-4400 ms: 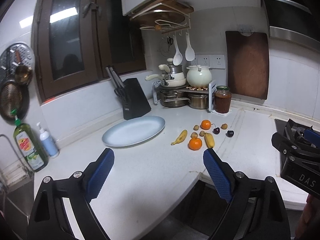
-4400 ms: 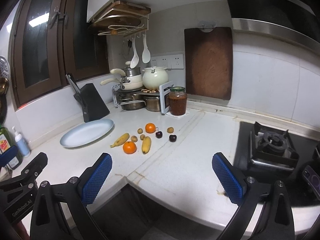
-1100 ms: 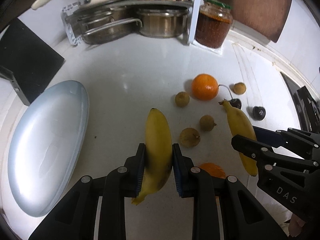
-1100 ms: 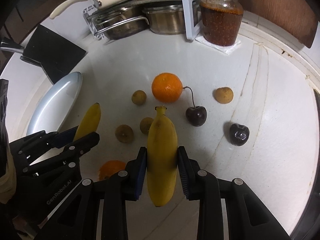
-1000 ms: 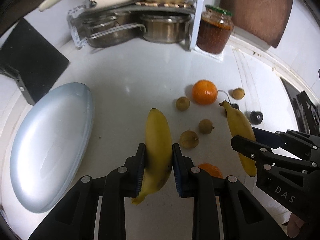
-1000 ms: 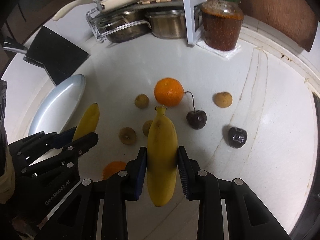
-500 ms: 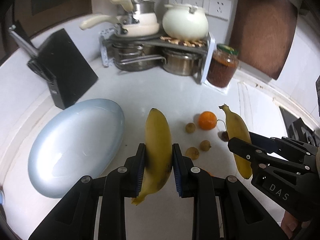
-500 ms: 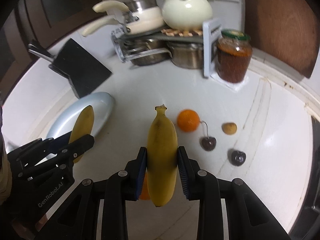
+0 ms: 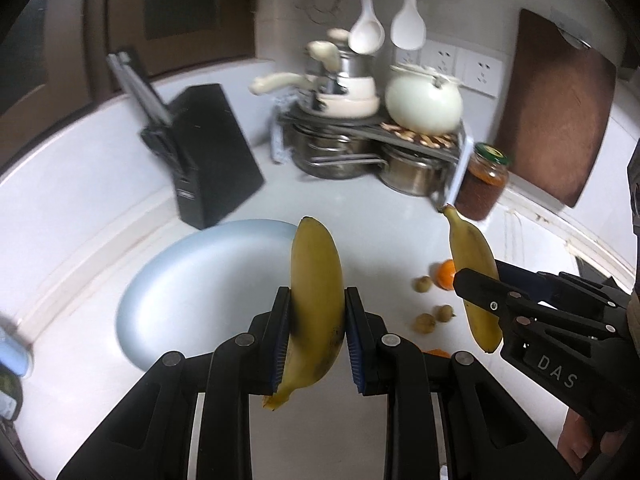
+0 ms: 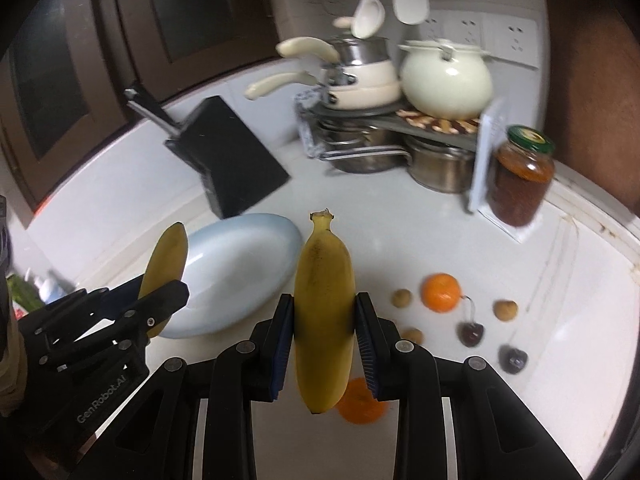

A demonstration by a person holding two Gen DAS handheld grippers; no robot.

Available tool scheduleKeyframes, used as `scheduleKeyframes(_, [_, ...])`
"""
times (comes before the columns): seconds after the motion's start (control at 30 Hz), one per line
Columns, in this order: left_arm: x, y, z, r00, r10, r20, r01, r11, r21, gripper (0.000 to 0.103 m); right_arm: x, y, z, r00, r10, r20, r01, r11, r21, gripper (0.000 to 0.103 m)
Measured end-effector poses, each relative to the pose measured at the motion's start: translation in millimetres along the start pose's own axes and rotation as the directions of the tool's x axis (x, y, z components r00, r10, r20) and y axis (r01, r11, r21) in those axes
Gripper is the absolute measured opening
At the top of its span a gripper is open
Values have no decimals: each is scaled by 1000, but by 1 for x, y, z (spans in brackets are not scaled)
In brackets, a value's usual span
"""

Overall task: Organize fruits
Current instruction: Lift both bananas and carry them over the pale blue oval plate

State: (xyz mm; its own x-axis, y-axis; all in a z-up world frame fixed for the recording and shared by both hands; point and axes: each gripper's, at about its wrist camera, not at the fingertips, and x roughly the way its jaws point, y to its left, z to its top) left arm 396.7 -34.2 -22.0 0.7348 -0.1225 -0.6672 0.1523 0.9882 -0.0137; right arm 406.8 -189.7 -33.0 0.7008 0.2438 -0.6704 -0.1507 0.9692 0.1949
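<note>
Both tools have come up off the counter (image 9: 360, 216) since a second ago, each carrying its fruit. My left tool (image 9: 316, 332) is clamped across the middle of a banana (image 9: 318, 280), long axis running away from me. Right tool (image 10: 323, 338) pinches the second banana (image 10: 324, 292) likewise, stem end forward. Blue oval plate (image 10: 244, 276) lies ahead and to the left, nearer my left tool, nothing on it and nothing between. Knife block (image 9: 216, 156) stands just behind its far rim. Oranges (image 10: 441, 292) and small fruits sit right.
</note>
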Motion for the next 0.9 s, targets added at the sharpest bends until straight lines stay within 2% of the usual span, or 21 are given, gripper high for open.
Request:
scheduleKeyframes(0.5, [-25,59,9,991,127,45,-123,990,-72,26,14,63,31,988,149,27,-145,984,-101,31])
scheduleKeyframes(0.73, [-20,86,19,986,167,30,-163,981,-106,26,37,87,49,978,208,-19,-209,968,-140,31])
scheduleKeyframes(0.9, [-6,107,28,985,175,-10,-175,977,-123,26,56,104,63,970,235,-58,-241,957,-162,31])
